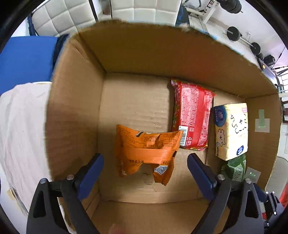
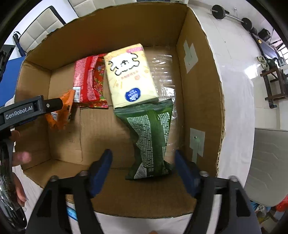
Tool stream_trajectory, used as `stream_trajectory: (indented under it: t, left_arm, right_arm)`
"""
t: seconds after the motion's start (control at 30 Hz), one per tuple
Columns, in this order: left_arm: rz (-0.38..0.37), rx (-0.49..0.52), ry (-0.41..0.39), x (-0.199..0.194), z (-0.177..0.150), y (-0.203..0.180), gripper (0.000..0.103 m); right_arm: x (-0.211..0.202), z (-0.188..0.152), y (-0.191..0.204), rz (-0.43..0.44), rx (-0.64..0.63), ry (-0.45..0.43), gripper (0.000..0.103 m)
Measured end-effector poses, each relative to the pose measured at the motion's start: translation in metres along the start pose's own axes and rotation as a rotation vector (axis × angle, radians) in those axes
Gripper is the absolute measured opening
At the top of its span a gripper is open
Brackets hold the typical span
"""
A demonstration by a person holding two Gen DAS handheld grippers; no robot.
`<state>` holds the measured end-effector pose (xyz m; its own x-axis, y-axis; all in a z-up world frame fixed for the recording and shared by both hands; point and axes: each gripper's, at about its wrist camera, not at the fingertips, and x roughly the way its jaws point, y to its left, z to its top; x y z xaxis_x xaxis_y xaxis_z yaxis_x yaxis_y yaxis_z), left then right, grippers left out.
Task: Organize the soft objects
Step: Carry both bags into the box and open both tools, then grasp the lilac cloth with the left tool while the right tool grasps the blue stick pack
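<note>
An open cardboard box (image 1: 75,100) (image 2: 199,75) holds four soft packs. An orange snack bag (image 1: 145,153) (image 2: 59,115) lies on the box floor, between and just beyond my open left gripper (image 1: 145,163). A red pack (image 1: 190,117) (image 2: 90,81) lies behind it. A yellow tissue pack (image 1: 232,129) (image 2: 129,73) rests partly on a green bag (image 1: 235,167) (image 2: 153,138). My right gripper (image 2: 144,158) is open, its fingers on either side of the green bag's near end. The left gripper's body shows in the right wrist view (image 2: 32,109).
The box sits on a white cloth-covered surface (image 1: 19,129) (image 2: 234,90). A blue surface (image 1: 25,57) and white padded chairs (image 1: 61,16) stand behind. Barbell weights (image 2: 219,12) lie on the floor at the far right.
</note>
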<state>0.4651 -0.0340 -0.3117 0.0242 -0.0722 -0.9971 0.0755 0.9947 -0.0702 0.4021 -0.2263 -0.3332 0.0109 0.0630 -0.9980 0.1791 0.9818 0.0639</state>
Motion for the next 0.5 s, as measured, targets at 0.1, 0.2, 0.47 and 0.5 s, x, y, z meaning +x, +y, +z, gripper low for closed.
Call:
stream_trajectory:
  t: [0.1, 0.2, 0.47, 0.5]
  left_arm:
    - [-0.009, 0.000, -0.033, -0.017, -0.012, 0.000, 0.096]
    - [-0.009, 0.005, -0.086, -0.037, -0.025, 0.000, 0.097]
    - [-0.008, 0.024, -0.200, -0.077, -0.064, -0.004, 0.102]
    - [-0.005, 0.028, -0.208, -0.081, -0.068, -0.007, 0.102]
  right_arm:
    - [-0.004, -0.002, 0.003, -0.005, -0.003, -0.014, 0.099]
    - [-0.011, -0.007, 0.006, -0.008, 0.002, -0.038, 0.103]
    - [-0.048, -0.022, 0.009, -0.023, -0.026, -0.117, 0.103]
    - [-0.054, -0.027, 0.010, -0.022, -0.033, -0.131, 0.103]
